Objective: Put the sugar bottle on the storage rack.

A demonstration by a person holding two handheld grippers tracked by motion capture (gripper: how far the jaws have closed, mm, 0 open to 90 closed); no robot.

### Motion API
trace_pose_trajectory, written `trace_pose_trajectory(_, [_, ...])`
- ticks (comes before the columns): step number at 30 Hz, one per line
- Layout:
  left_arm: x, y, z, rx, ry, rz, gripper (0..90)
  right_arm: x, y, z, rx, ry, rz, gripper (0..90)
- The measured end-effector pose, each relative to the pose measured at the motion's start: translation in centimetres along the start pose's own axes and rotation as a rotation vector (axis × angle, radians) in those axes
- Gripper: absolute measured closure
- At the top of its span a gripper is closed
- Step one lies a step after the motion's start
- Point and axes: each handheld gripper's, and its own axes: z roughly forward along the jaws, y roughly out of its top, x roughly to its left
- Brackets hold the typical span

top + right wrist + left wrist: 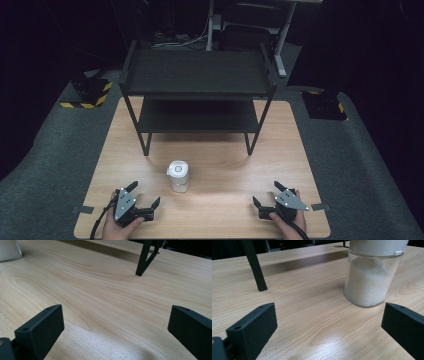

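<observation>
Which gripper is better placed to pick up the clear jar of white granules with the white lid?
Left, probably. The clear jar of white granules stands close ahead of the open left gripper, while from the open right gripper it sits far off at the view's edge across bare wooden table.

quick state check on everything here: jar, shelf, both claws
jar: upright on the table, lid on, mostly full of white grains
shelf: standing, both tiers bare
left claw: open, holding nothing
right claw: open, holding nothing
</observation>
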Motion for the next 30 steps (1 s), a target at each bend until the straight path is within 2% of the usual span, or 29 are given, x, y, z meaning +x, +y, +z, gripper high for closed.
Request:
trace_pose_trajectory(5, [0.0,0.0,0.0,0.000,-0.002,-0.001,0.5,-0.3,-0.2,-0.1,-0.009,0.013,0.017,0.2])
trace_pose_trajectory(14, [0.1,-0.1,-0.2,-0.009,-0.012,0.004,0.5,-0.3,-0.3,-0.1,-0.015,0.012,0.008,0.2])
trace_pose_trajectory(19, [0.2,0.0,-0.4,-0.029,-0.010,-0.022,0.5,-0.2,-0.2,-0.1,-0.014,0.012,0.001,0.2])
trace_pose_trajectory(30, [-0.9,2.0,-1.8,-0.152,-0.009,-0.039,0.5,-0.1,-0.4,-0.1,-0.022,0.010,-0.005,0.2])
